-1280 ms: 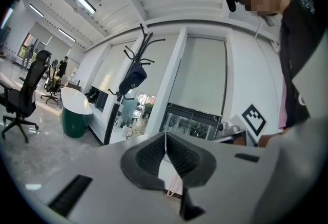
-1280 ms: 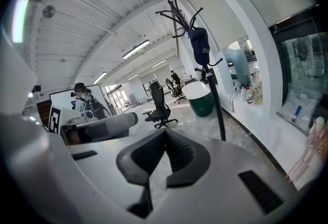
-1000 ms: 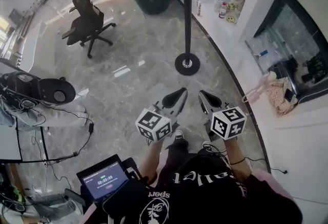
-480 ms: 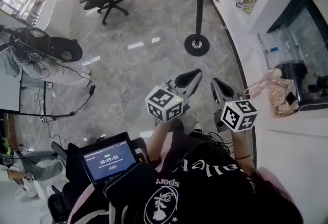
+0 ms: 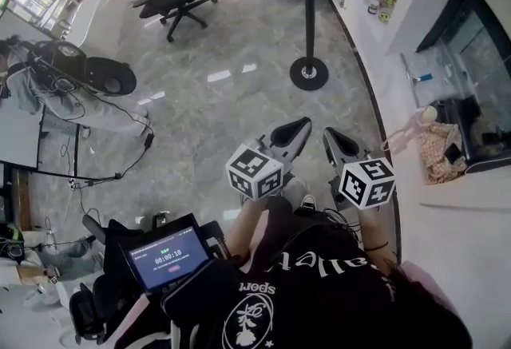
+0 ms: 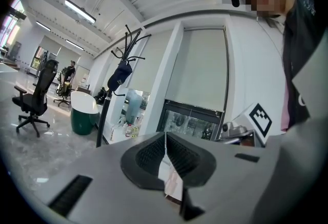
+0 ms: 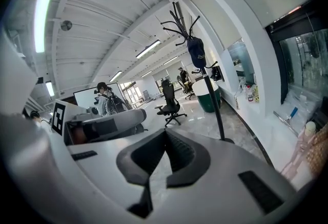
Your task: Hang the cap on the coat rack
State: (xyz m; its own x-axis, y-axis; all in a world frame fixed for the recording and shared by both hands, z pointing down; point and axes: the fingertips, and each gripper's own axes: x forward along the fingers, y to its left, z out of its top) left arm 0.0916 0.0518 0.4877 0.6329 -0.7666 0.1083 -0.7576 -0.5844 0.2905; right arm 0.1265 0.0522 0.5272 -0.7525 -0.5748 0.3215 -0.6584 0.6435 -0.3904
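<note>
Head view: a slim black coat rack (image 5: 310, 12) with a round base was seen at twelve o'clock on the glossy grey marble floor (image 5: 207, 124). A dark, soft cap (image 7: 197, 53) was draped on its curved hooks. The left gripper (image 5: 299, 128) and right gripper (image 5: 330, 136) were clenched, empty.

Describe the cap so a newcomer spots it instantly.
Find the black coat rack standing on the grey marble floor. Just below its top hangs the cap, dark navy and drooping; the curved hooks above it are all bare.
</note>
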